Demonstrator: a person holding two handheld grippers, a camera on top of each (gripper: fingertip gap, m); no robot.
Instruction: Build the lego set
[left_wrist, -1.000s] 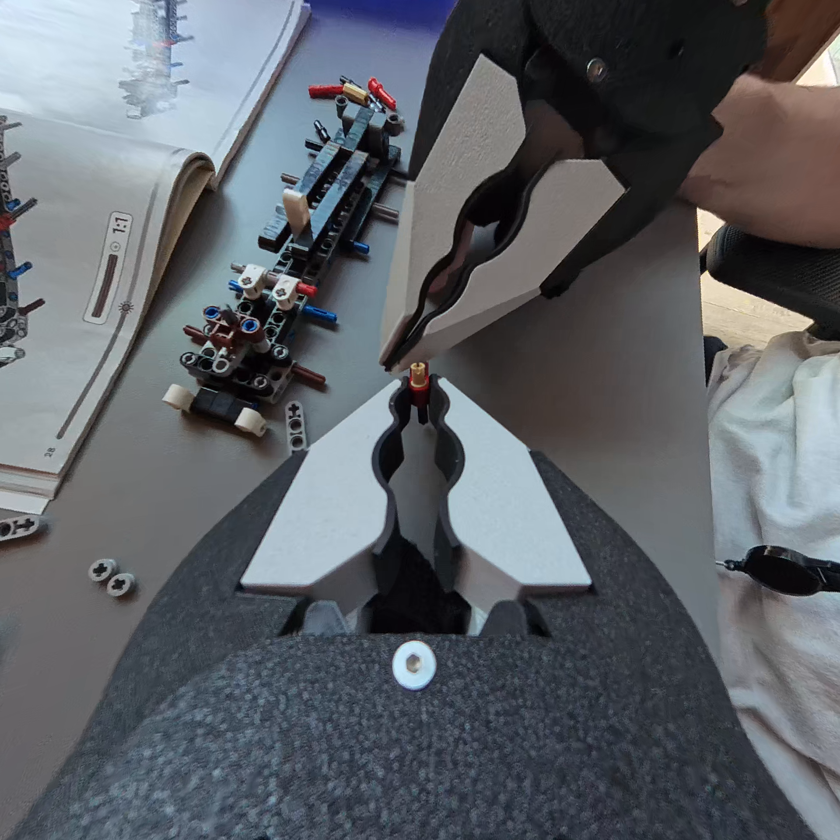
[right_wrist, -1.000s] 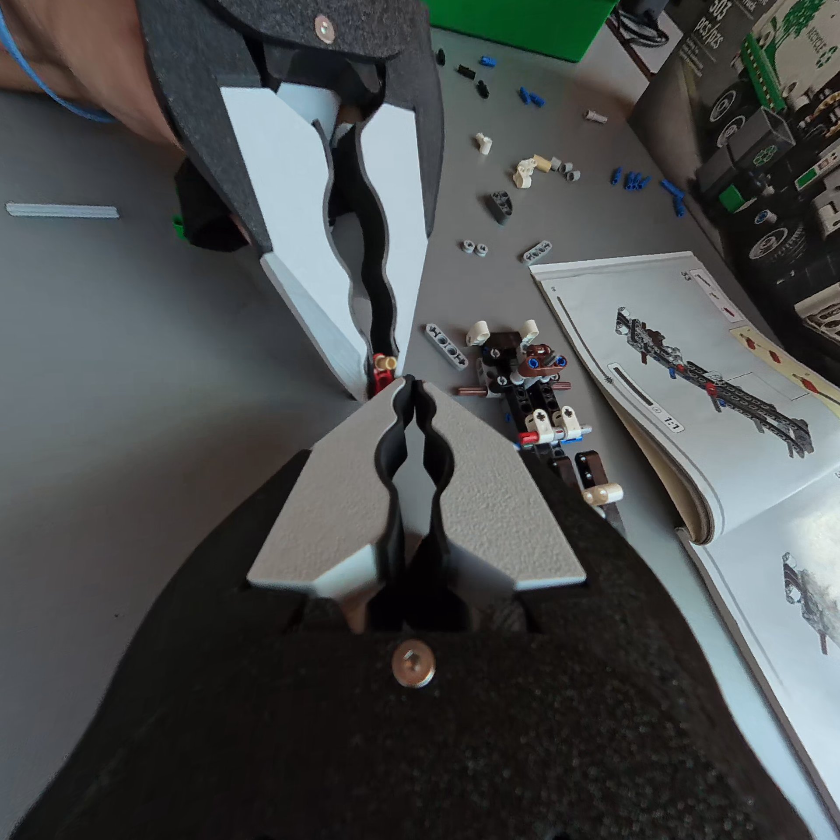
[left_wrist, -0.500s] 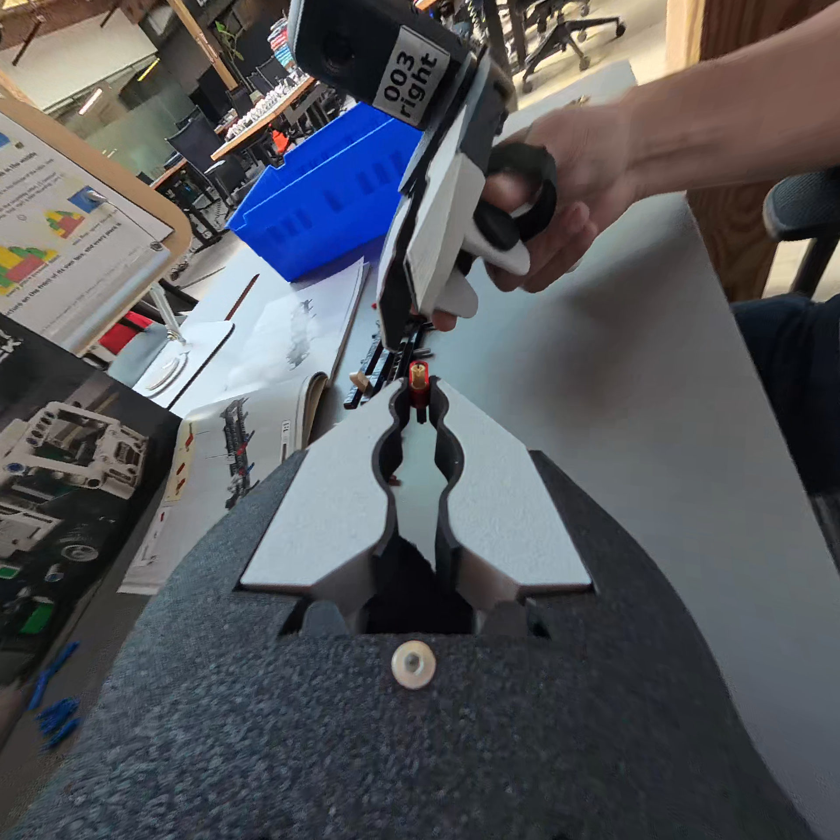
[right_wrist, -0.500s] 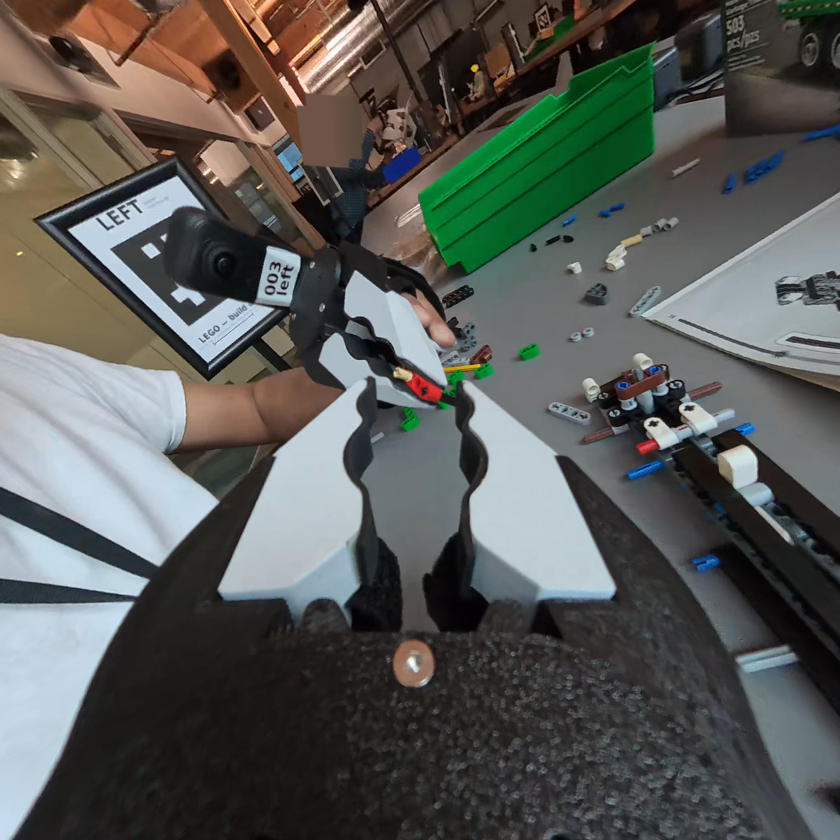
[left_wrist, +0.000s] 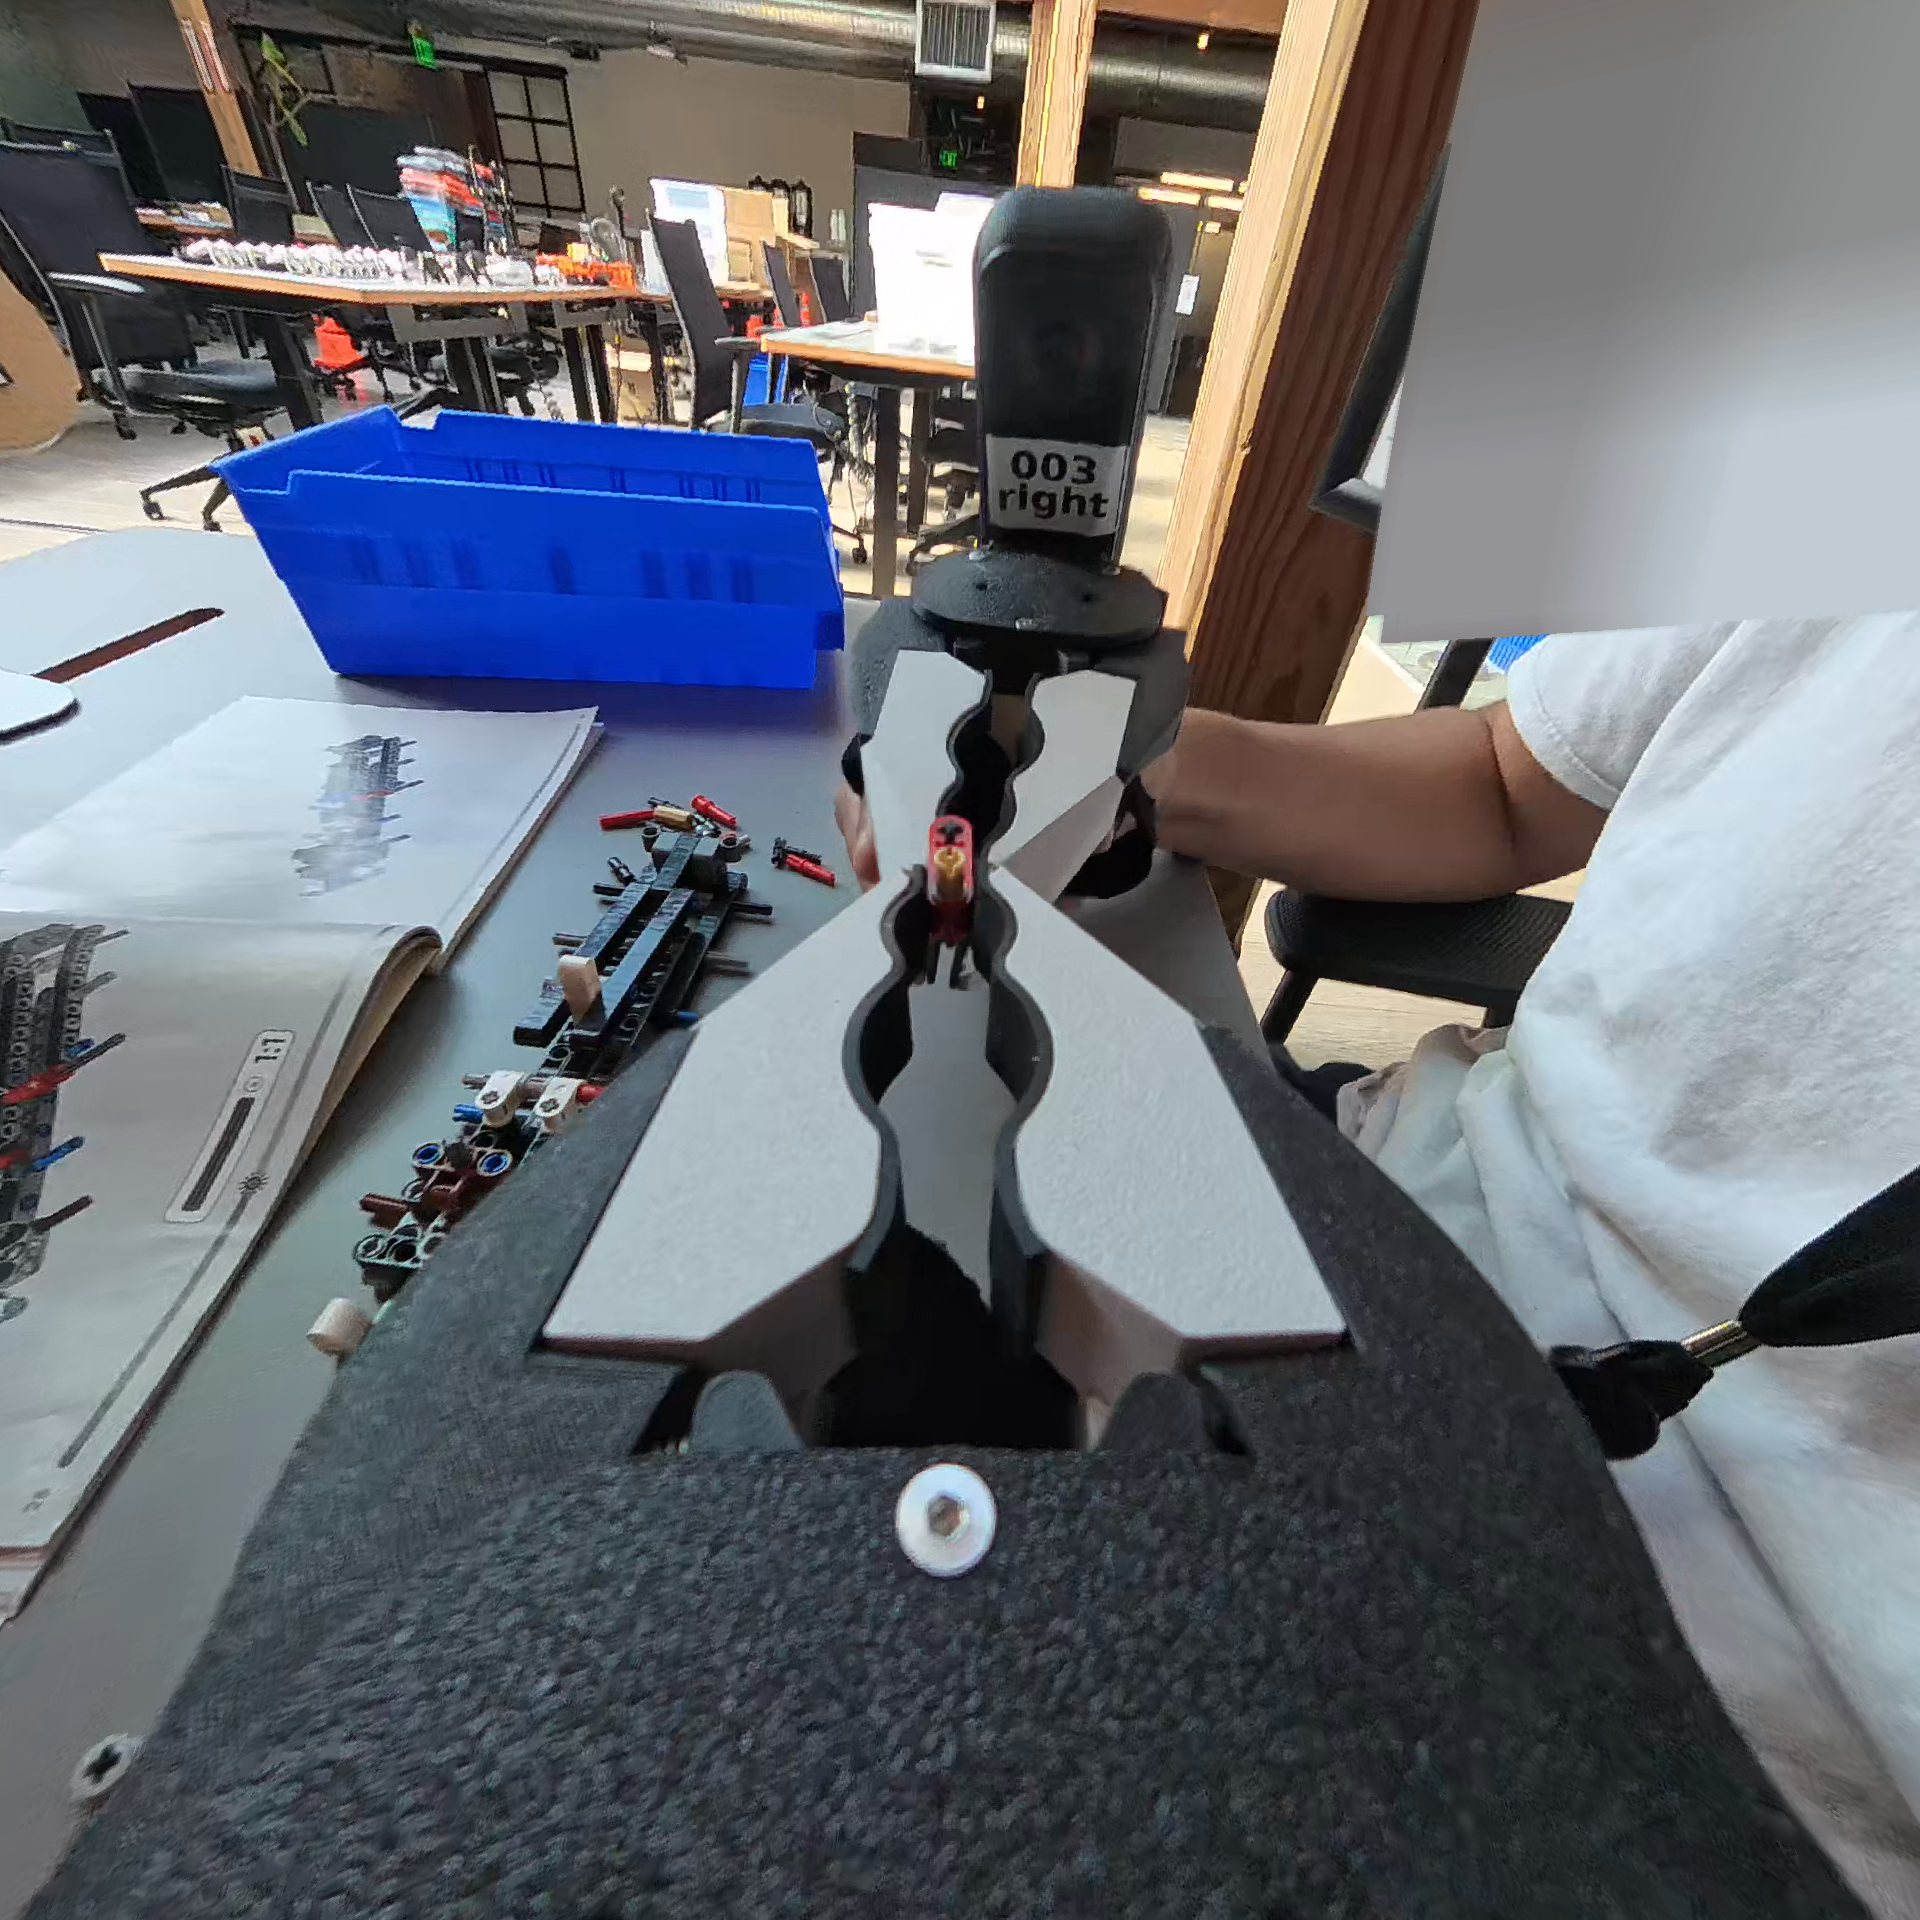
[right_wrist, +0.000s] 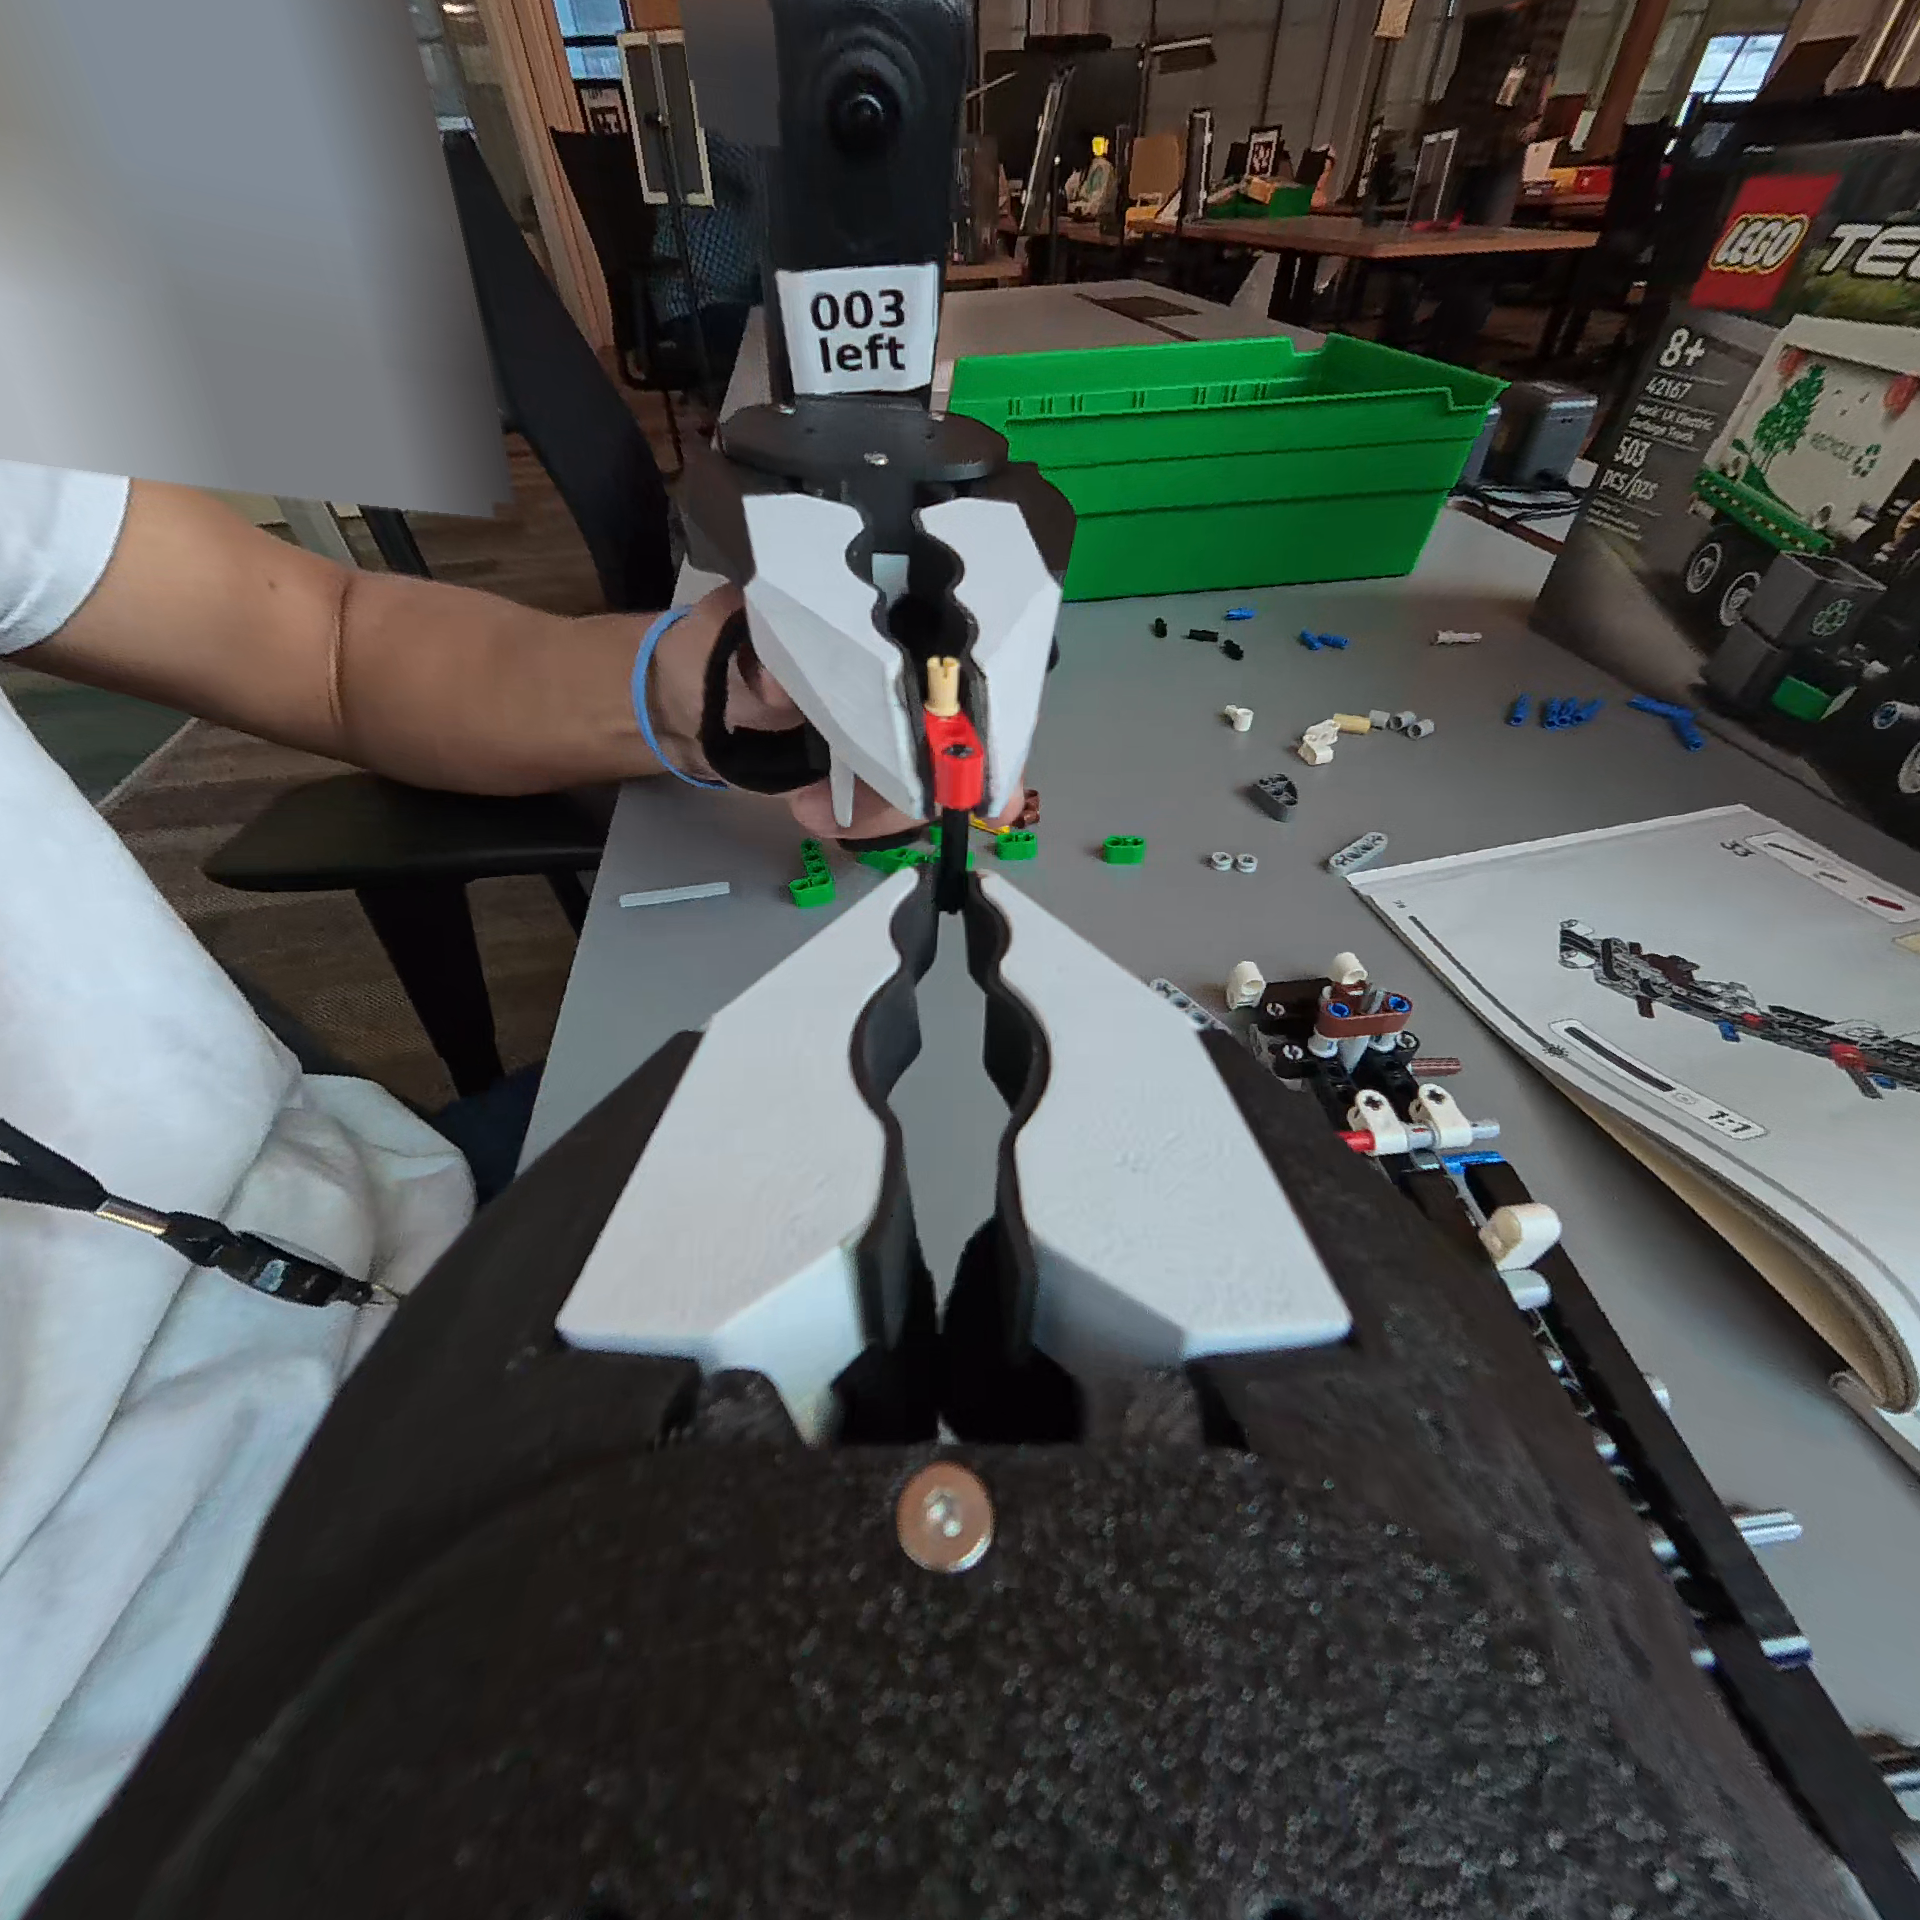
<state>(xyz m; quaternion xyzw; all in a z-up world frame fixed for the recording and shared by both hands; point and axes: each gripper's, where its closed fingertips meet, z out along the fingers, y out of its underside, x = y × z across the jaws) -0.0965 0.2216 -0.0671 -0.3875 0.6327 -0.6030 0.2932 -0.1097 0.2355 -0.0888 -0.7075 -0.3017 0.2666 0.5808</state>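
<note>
Left tool (left_wrist: 948, 902) pinching red connector (left_wrist: 950, 854), right tool (right_wrist: 948, 883) pinching its black axle (right_wrist: 948, 864) over the near bench (right_wrist: 665, 997) edge, grey bench bare beneath, axle largely hidden between fingertips.

**A:** Is there any writing on the tongs themselves?

**B:** Yes. There is a white sticker (left_wrist: 1052, 483) with black print on the black camera (left_wrist: 1070, 312) above the right tongs (right_wrist: 948, 883). A second white sticker (right_wrist: 858, 330) sits in the same place above the left tongs (left_wrist: 951, 878).

**A:** And around them?

**B:** Far to the right of the right tongs, a box (right_wrist: 1766, 436) stands on the desk (right_wrist: 1195, 727). It carries a red logo patch, large lettering and several numbers. Nearer, on the same side, the open booklet (right_wrist: 1662, 997) has a small printed mark and page numbers. The signs (right_wrist: 1262, 156) far behind are too small to read.
</note>
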